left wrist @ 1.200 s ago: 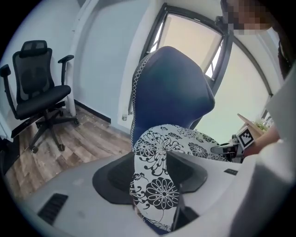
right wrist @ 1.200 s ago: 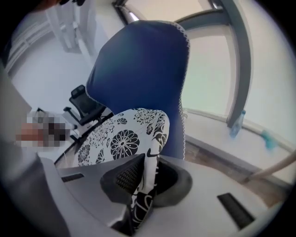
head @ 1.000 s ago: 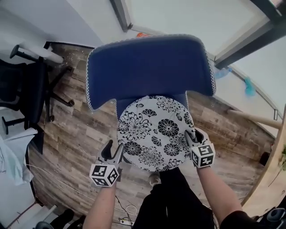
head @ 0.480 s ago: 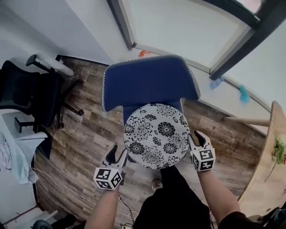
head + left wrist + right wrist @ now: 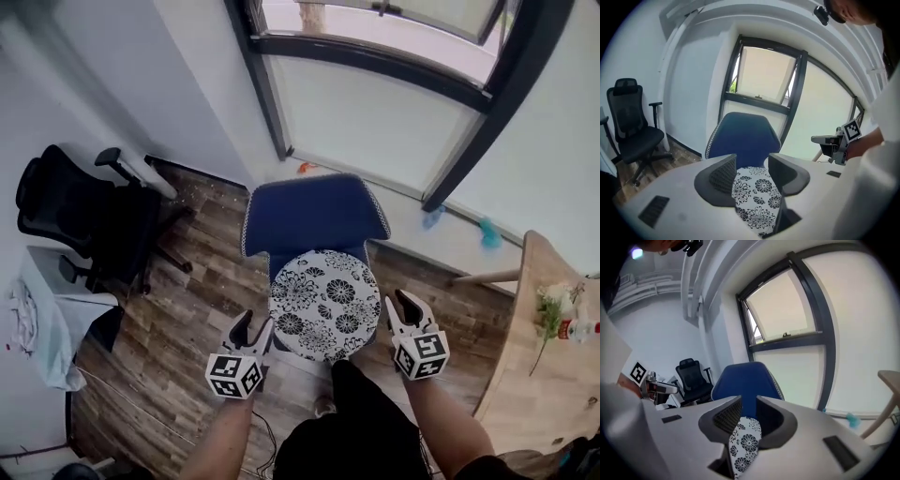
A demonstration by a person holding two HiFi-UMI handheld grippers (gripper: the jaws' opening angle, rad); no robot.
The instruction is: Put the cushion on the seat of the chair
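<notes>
Backing away, I'm holding the left gripper and right gripper part-open and empty; the round black-and-white floral cushion is lying on the blue fabric chair seat, seemingly finishing the task.

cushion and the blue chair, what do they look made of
Cushion: looks like woven fabric with a matte finish, printed with black flowers on white. It is probably padded, though the filling does not show. Blue chair: the back seems upholstered in matte blue cloth, with white stitched trim along its edge.
</notes>
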